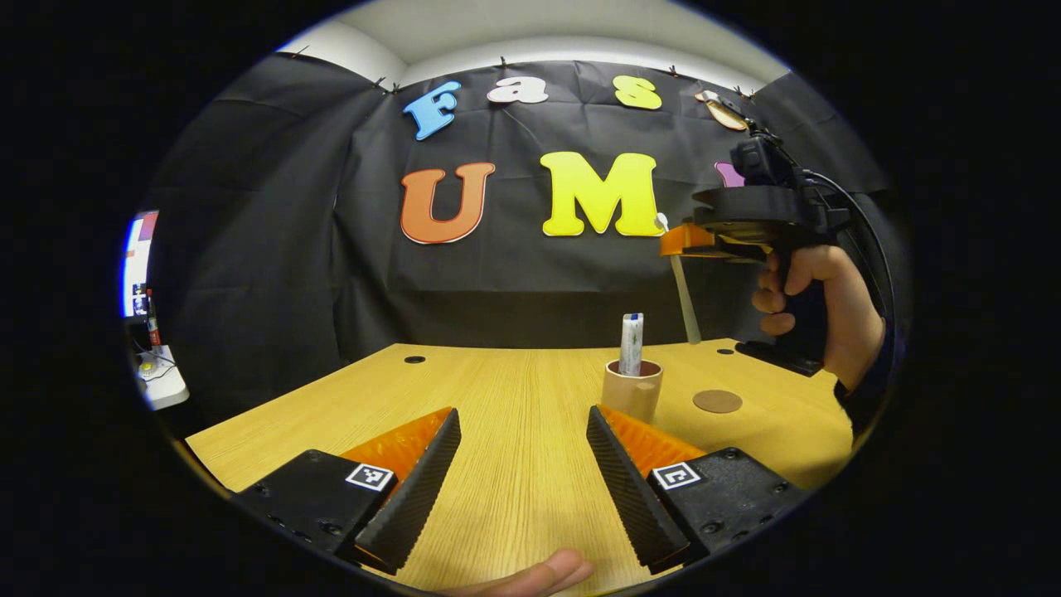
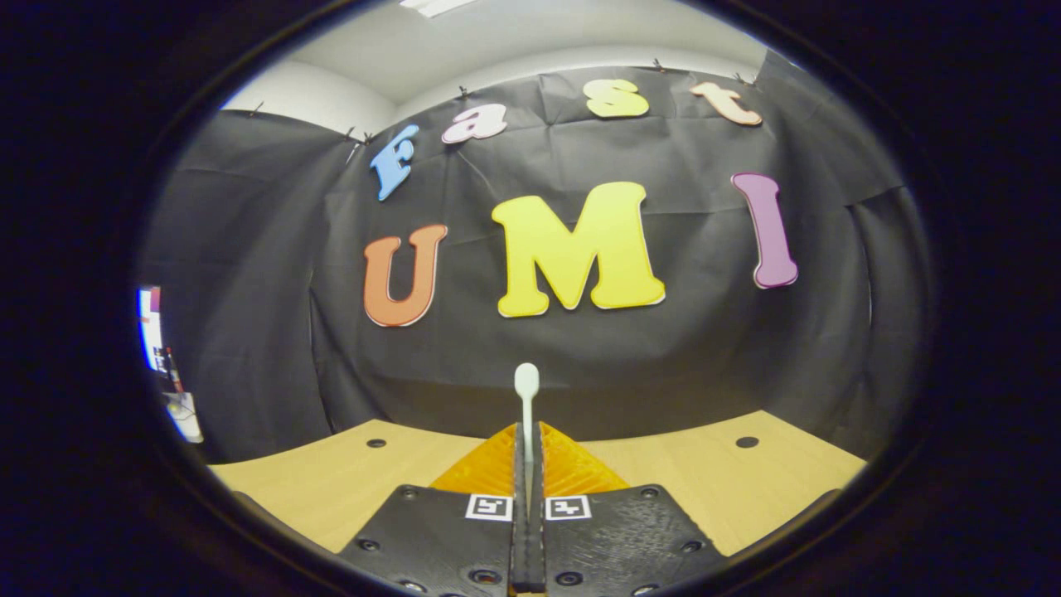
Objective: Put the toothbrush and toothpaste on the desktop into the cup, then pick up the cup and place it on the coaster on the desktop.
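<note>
A tan cup (image 1: 632,390) stands on the wooden desktop (image 1: 497,398) with a white toothpaste tube (image 1: 632,343) upright in it. A round brown coaster (image 1: 717,401) lies to the cup's right. My left gripper (image 1: 522,452) is open, low over the desk, short of the cup. In the left gripper view a hand holds my right gripper (image 1: 681,242) high, right of the cup, shut on a pale toothbrush (image 1: 685,307) that hangs tilted. In the right gripper view my right gripper (image 2: 528,464) is shut on the toothbrush (image 2: 526,390), its end sticking up.
Black cloth walls close the desk at the back and sides. Small dark holes (image 1: 414,360) dot the desktop. At the far left, a white stand with small items (image 1: 157,377) sits beyond the desk edge. A fingertip (image 1: 539,574) shows at the bottom of the left gripper view.
</note>
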### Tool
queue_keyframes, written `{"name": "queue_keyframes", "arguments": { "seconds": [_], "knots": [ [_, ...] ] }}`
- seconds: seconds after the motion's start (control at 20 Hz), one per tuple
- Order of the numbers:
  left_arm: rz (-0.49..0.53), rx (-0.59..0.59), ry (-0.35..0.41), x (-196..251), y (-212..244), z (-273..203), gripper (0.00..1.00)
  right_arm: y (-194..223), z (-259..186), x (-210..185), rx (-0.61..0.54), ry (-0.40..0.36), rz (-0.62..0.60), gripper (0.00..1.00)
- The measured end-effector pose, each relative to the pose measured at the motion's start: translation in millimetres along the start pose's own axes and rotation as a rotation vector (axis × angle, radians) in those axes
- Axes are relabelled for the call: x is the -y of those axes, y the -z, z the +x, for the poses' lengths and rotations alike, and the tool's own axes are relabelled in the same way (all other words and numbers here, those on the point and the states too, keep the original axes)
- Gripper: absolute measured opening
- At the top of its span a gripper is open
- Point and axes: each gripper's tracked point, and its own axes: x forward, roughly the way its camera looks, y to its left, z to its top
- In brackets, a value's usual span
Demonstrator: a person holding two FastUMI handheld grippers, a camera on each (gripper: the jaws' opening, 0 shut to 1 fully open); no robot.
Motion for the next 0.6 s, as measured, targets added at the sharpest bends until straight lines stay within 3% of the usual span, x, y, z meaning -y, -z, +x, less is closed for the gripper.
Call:
{"name": "queue_keyframes", "arguments": {
  "seconds": [0.6],
  "knots": [
    [-0.009, -0.023, 0.012, -3.8, 10.2, 8.7, 0.98, 34.1, 41.7, -11.3, -0.057, 0.015, -0.022, 0.00]
  ]
}}
